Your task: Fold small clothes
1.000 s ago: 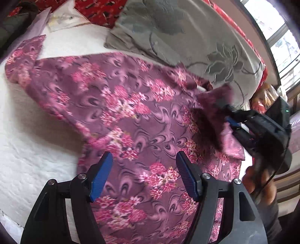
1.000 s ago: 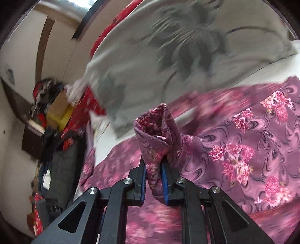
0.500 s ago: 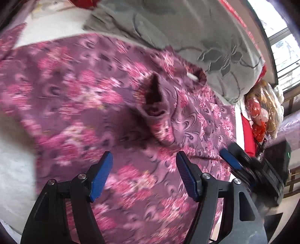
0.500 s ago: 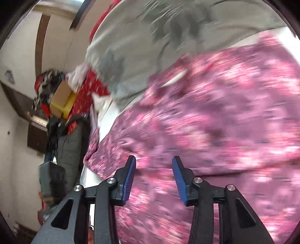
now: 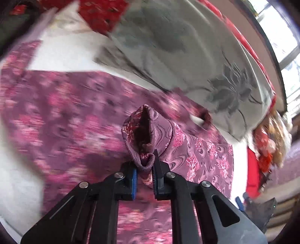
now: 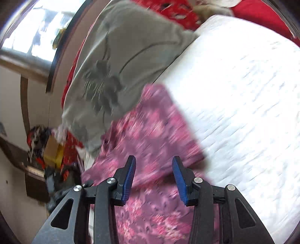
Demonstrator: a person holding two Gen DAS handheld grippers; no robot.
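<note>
A purple garment with pink flowers (image 5: 71, 116) lies spread on the white bed (image 5: 61, 56). My left gripper (image 5: 144, 172) is shut on the garment's sleeve cuff (image 5: 144, 131), which stands up as an open tube above the fingers. In the right wrist view the same garment (image 6: 150, 131) lies under my right gripper (image 6: 153, 180), which is open and empty above its blurred edge. The right gripper's black body shows at the lower right of the left wrist view (image 5: 260, 210).
A grey pillow with a flower pattern (image 5: 187, 52) lies along the garment's far side; it also shows in the right wrist view (image 6: 120, 62). Red patterned fabric (image 5: 101, 13) lies beyond it. White quilted bedding (image 6: 243, 93) stretches to the right. Cluttered furniture (image 6: 41, 150) stands beside the bed.
My right gripper let go of the sleeve cuff, opened and swung away. My left gripper moved in and shut on that cuff.
</note>
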